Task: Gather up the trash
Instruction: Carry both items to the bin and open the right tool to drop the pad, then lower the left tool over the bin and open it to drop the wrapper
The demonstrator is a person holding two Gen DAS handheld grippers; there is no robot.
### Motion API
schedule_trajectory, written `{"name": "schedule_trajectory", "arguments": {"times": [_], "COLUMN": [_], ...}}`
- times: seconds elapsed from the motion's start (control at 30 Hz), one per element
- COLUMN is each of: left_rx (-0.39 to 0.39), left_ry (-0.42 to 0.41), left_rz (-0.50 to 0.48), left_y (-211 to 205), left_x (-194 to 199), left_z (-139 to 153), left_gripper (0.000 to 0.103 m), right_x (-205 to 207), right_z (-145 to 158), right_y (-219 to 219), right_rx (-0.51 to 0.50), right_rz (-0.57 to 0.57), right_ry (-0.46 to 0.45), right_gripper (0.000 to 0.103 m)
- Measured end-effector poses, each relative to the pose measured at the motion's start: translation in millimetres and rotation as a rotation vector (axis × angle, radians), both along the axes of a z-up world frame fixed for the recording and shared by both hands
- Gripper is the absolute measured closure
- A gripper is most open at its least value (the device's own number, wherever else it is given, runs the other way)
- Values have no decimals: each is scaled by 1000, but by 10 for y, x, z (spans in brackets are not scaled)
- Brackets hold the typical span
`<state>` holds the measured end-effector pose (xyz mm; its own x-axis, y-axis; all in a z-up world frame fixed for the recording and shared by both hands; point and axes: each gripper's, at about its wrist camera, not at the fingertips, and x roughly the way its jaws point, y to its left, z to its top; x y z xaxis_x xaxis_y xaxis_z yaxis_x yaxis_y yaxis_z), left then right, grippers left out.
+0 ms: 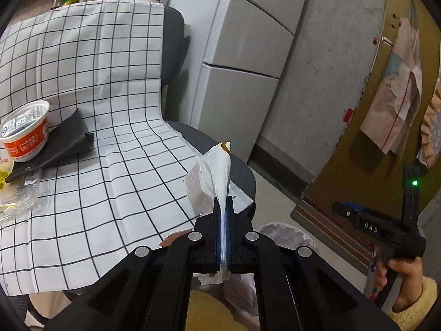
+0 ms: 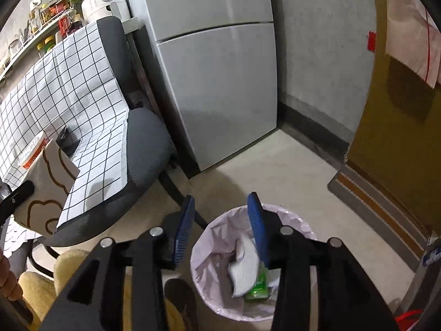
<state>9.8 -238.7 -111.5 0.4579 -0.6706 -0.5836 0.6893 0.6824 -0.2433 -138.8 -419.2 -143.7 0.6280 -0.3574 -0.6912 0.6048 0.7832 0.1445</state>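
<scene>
My left gripper (image 1: 223, 201) is shut on a white wrapper with brown print (image 1: 217, 171), held edge-on above the chair's front edge; the same wrapper (image 2: 49, 193) shows at the left of the right wrist view. My right gripper (image 2: 220, 207) is open and empty, just above a bin lined with a pale pink bag (image 2: 209, 251); white paper (image 2: 245, 264) and a green packet (image 2: 257, 289) lie in it. An orange and white instant-noodle cup (image 1: 26, 132) stands on a dark flat wrapper (image 1: 63, 140) on the checked cloth (image 1: 104, 165). Clear plastic packaging (image 1: 19, 198) lies at the far left.
The checked cloth covers a grey office chair (image 2: 143, 154). A grey fridge (image 2: 217, 77) stands behind it, next to a concrete wall. A brown door (image 2: 399, 127) with a doormat (image 2: 380, 212) is on the right. A shelf of bottles (image 2: 41, 19) is at the back left.
</scene>
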Motion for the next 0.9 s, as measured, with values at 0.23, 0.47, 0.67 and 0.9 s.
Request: {"name": "schedule_trajectory", "arguments": {"times": [0.23, 0.47, 0.67, 0.9], "left_rx": [27, 75, 68, 112], "left_ry": [20, 6, 8, 36], "left_rz": [-69, -226, -366, -458], "left_y": [-148, -657, -1182, -1623], "left_x": [-96, -361, -601, -764], "left_z": [-93, -234, -361, -581], "left_gripper": [101, 101, 100, 88], "right_x": [-17, -114, -365, -627], "right_z": [179, 400, 502, 508], "right_y": [39, 49, -102, -347], "right_rx": [-36, -107, -152, -143], "right_rz": [25, 23, -35, -119], "right_ry": [-75, -141, -163, -171], "right_gripper": [63, 63, 63, 61]}}
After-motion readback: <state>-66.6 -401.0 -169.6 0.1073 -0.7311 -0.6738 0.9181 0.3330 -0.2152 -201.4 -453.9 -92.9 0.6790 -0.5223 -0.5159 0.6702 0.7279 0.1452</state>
